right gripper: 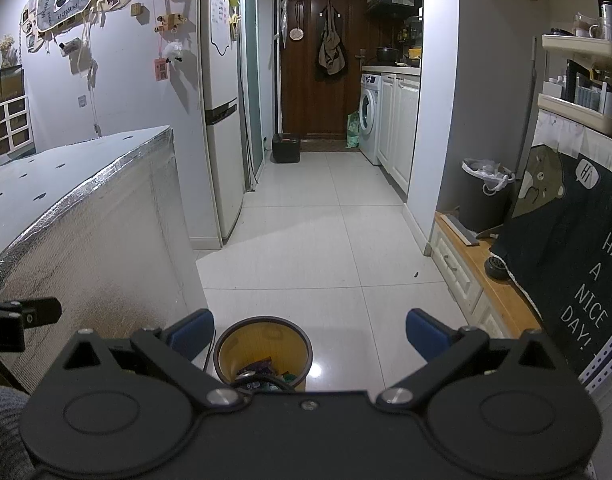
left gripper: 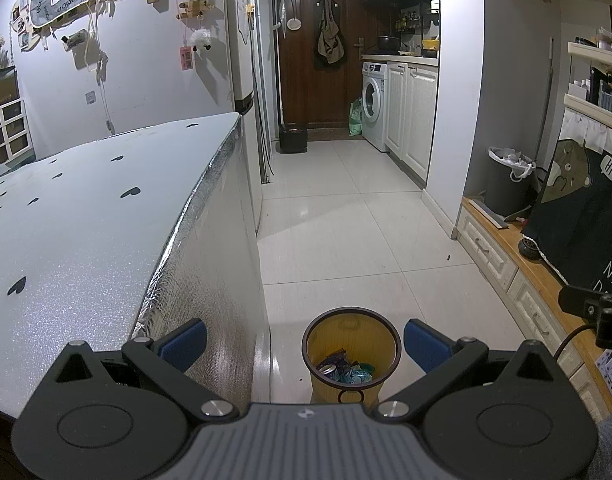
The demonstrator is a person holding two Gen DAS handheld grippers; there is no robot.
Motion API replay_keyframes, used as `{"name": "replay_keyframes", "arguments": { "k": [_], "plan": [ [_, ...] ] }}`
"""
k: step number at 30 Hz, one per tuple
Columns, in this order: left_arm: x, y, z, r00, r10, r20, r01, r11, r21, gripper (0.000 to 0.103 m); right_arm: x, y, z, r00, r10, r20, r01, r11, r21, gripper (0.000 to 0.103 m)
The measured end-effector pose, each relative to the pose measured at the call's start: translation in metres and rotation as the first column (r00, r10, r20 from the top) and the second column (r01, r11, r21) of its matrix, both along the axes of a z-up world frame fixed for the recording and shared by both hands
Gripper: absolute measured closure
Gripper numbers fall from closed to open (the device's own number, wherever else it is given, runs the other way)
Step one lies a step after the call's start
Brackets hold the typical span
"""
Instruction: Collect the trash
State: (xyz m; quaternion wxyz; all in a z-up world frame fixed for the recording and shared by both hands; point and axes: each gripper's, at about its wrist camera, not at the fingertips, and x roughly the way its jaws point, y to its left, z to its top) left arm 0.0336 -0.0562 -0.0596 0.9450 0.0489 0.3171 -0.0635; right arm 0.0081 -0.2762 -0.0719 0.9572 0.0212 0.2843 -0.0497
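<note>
Both tongs agape, empty; cloth (right gripper: 578, 280) reads "HAVE A NICE DAY!", "Hi".

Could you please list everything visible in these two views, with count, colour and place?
Small bin: one, yellow with dark rim, on the floor below both grippers, holding wrappers and a can.
Table: one, pale cover with dark hearts, silver edge, at left.
Fridge: one, white, behind the table.
Washing machine: one, white, under the far counter.
Door: one, dark brown, far end, with a bag hanging on it.
Lined bin: one, dark grey with white liner, on the right bench.
Bear cloth: one, black, at right.
Left gripper: open, blue pads.
Right gripper: open, blue pads.
</note>
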Motion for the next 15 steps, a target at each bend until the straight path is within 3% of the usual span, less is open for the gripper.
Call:
{"name": "replay_keyframes", "arguments": {
  "k": [15],
  "plan": [
    [-0.0003, -0.0006, 0.0003, 1.000, -0.001, 0.002, 0.001, 1.000, 0.004, 0.000, -0.0004, 0.0005, 0.0003, 1.000, 0.000, 0.000, 0.000, 1.000, -0.001, 0.000]
  ]
}}
